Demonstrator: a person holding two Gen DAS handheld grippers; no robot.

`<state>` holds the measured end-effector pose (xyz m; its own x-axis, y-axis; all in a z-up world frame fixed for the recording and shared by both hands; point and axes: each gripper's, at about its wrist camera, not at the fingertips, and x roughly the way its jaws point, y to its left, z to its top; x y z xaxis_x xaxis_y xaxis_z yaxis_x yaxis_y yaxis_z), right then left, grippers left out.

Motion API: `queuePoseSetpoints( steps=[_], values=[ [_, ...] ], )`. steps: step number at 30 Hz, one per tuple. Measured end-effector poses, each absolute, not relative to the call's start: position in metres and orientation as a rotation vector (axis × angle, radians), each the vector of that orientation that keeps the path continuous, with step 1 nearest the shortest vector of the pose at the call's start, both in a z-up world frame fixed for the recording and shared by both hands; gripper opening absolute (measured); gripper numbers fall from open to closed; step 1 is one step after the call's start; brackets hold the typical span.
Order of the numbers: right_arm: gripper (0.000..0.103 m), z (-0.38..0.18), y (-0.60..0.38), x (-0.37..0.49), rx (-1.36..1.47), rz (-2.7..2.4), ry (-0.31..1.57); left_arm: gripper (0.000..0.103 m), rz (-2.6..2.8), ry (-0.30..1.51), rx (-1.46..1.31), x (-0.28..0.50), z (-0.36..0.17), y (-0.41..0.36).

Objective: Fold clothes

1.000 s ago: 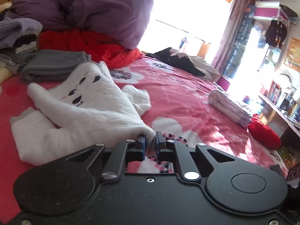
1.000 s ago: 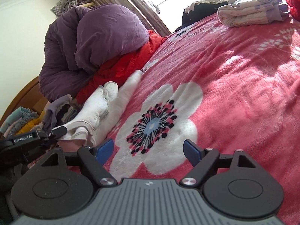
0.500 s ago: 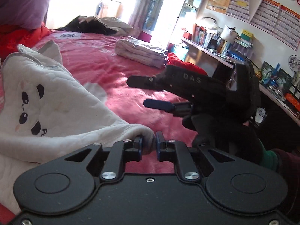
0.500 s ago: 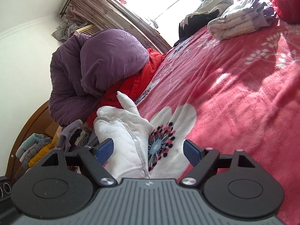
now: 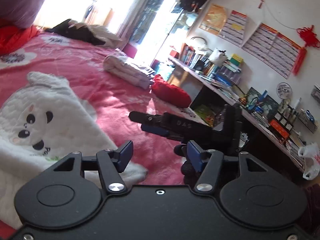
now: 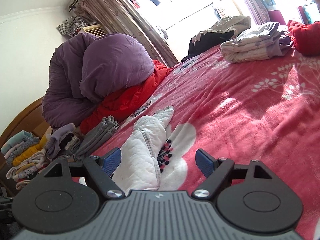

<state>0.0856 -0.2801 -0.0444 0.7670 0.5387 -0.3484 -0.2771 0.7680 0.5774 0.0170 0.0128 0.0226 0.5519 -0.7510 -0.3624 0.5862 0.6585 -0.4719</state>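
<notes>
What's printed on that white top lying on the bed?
Little black-and-white pandas on the white quilted top, clearest in the left wrist view.

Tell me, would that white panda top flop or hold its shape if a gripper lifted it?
Probably flop: the white panda top drapes in soft folds over the red blanket. Its quilted fabric looks thick, so likely slightly bulky yet light. It seems unlikely to slip.
</notes>
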Motion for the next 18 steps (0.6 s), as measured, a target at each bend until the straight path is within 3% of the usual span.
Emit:
queuePoseSetpoints(
  steps=[5, 10, 18],
  values=[
    [0.082, -0.037, -0.271, 0.076, 0.437, 0.429, 0.519, 0.063, -0.596, 0.523, -0.362, 0.025, 0.027, 0.045],
    [0.078, -0.018, -0.226, 0.055, 0.163, 0.456, 0.478, 0.065, -0.199, 0.65, -0.571, 0.05, -0.01, 0.098],
    [0.073, -0.01, -0.116, 0.03, -0.31, 0.585, 0.45, 0.065, 0.043, 0.634, -0.747, 0.046, -0.032, 0.158]
  ],
)
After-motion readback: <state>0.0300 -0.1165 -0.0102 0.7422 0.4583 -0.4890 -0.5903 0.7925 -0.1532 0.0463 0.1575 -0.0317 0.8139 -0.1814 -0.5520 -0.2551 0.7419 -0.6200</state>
